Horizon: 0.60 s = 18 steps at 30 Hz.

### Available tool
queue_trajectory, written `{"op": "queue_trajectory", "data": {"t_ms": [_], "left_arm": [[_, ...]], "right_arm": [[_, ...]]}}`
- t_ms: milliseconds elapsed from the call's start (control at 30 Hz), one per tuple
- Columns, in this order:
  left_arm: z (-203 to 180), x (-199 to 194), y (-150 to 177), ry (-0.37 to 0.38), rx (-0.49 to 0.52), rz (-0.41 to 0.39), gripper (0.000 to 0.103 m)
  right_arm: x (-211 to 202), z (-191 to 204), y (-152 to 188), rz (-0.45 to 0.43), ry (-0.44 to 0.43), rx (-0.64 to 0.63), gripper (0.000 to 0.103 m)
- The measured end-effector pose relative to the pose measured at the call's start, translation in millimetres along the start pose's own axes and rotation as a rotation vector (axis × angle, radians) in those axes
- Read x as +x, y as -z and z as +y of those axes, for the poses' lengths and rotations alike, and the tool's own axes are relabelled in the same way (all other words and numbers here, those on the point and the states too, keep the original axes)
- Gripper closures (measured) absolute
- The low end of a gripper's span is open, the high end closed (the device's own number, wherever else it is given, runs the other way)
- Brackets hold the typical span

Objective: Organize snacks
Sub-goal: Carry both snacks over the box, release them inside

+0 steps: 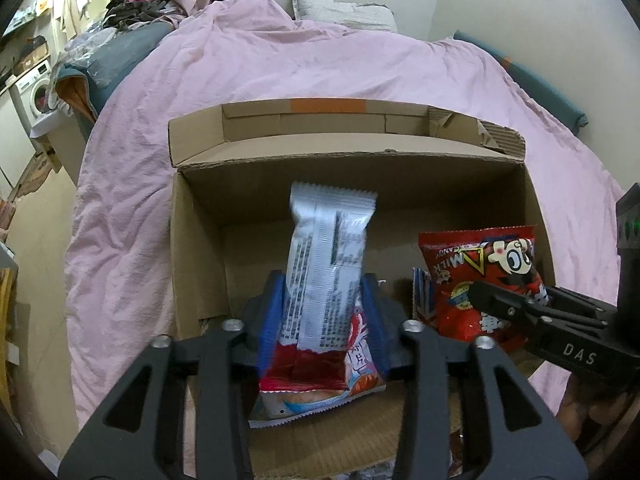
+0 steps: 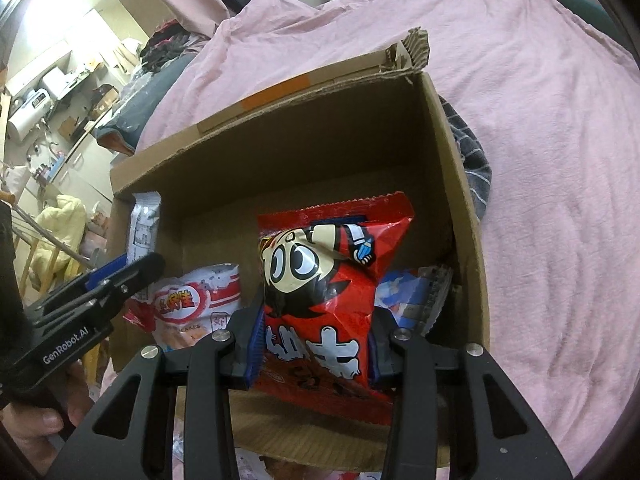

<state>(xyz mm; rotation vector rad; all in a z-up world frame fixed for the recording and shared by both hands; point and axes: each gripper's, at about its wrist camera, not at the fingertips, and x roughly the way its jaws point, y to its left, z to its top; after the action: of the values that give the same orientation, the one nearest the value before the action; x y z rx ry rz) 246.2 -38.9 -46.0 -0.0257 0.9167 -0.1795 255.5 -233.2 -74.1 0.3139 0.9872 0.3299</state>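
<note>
Two grippers reach into an open cardboard box [image 1: 200, 240] that sits on a bed covered by a pink duvet [image 1: 280, 72]. Between the blue pads of the left gripper [image 1: 325, 312] stands a silver-backed snack packet [image 1: 328, 248], upright, with its crimped top edge well above the fingertips and its red lower end down between the arms; the jaws stand partly open around it, and the pads look close against its sides, though whether they press on it cannot be told for sure. Under that packet, at the near edge of the box, lies a white and red snack bag [image 1: 320, 396]. The right gripper [image 2: 314, 344] has a red milk candy bag [image 2: 332, 280] between its jaws, printed with a wide-eyed cartoon face; the bag stands tilted inside the box, toward its right wall, its lower part sitting between the blue pads, which flank it closely on both sides. In the right wrist view a white bag with a red label [image 2: 196, 304] lies on the box floor to the left of the red bag, and a blue and white packet [image 2: 412, 292] is tucked behind it by the right wall. A striped grey cloth [image 2: 472, 168] lies on the duvet just outside that wall. A hand [image 2: 36, 420] grips the left gripper's handle at the lower left of the same view.
</note>
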Motion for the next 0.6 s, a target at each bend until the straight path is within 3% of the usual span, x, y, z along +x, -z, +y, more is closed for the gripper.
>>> {"op": "queue_trajectory", "data": {"t_ms": [100, 200, 333, 400, 600], "left_arm": [[2.0, -5.9, -0.5, -0.003, -0.008, -0.024, 0.035], [2.8, -11.3, -1.4, -0.008, -0.013, -0.043, 0.023], [3.3, -16.2, -0.8, -0.023, -0.011, -0.061, 0.022], [4.1, -18.6, -0.9, -0.026, -0.014, -0.070, 0.022], [9.6, -23.7, -1.8, -0.023, -0.036, -0.082, 0.022]], "right_arm": [[-3.0, -1.1, -0.2, -0.010, -0.009, 0.003, 0.061], [-6.4, -2.3, -1.2, -0.025, -0.023, 0.012, 0.060], [-12.6, -2.3, -2.7, -0.058, -0.043, 0.015, 0.048], [-18.1, -1.9, -3.5, -0.089, -0.043, 0.011, 0.028], [-21.8, -2.4, -7.0, -0.107, -0.040, 0.012, 0.024]]}}
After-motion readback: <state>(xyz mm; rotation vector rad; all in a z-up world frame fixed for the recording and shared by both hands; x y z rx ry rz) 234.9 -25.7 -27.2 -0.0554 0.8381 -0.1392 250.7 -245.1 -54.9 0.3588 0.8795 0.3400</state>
